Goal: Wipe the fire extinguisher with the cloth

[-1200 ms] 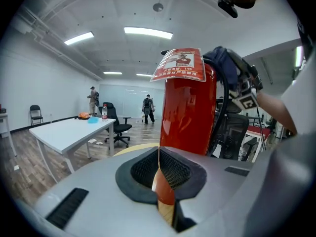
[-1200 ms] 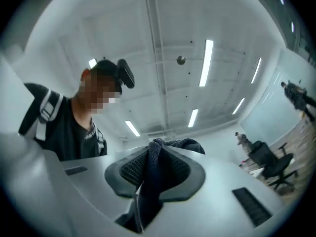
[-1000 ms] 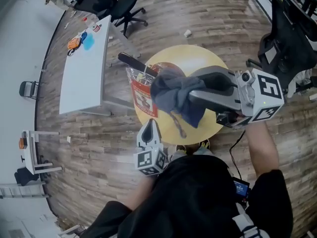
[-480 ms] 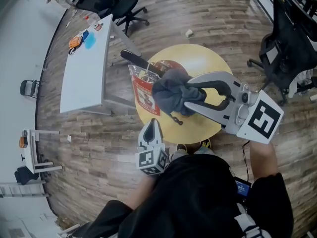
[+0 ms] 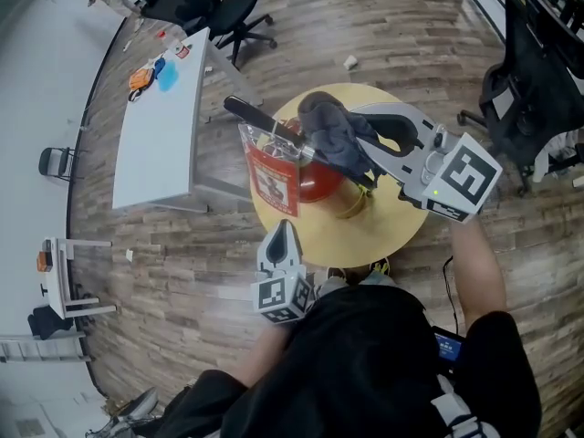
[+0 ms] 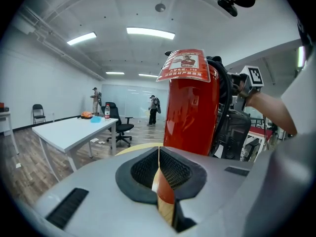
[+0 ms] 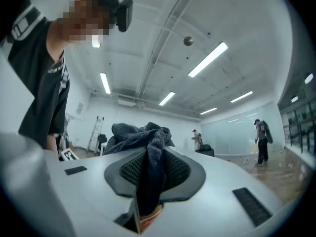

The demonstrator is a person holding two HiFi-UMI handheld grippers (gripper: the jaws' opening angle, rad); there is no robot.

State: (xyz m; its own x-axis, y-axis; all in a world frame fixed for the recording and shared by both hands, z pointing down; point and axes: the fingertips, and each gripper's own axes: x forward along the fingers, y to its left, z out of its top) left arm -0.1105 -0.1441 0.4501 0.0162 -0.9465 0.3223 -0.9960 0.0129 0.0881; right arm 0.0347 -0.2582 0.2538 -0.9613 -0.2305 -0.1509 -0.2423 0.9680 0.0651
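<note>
A red fire extinguisher (image 5: 315, 179) with a black handle and a red-and-white tag (image 5: 270, 182) stands on the round yellow table (image 5: 383, 226). In the left gripper view the extinguisher (image 6: 192, 112) rises close ahead, its tag (image 6: 186, 65) at the top. My right gripper (image 5: 339, 144) is shut on a dark grey cloth (image 5: 328, 130), held over the extinguisher's top; the cloth (image 7: 145, 142) bunches between the jaws of the right gripper (image 7: 148, 174). My left gripper (image 5: 281, 240) is shut and empty at the table's near edge, pointing at the extinguisher, and in its own view the left gripper (image 6: 159, 177) shows jaws pressed together.
A long white table (image 5: 155, 126) with small items stands to the left, black office chairs (image 5: 210, 12) beyond it. Another dark chair (image 5: 534, 89) is at the right. A small white shelf unit (image 5: 59, 272) sits far left. Wooden floor surrounds the round table.
The right gripper with the cloth has swung up and away, from in front of the extinguisher's body to over its top. The left gripper has stayed put.
</note>
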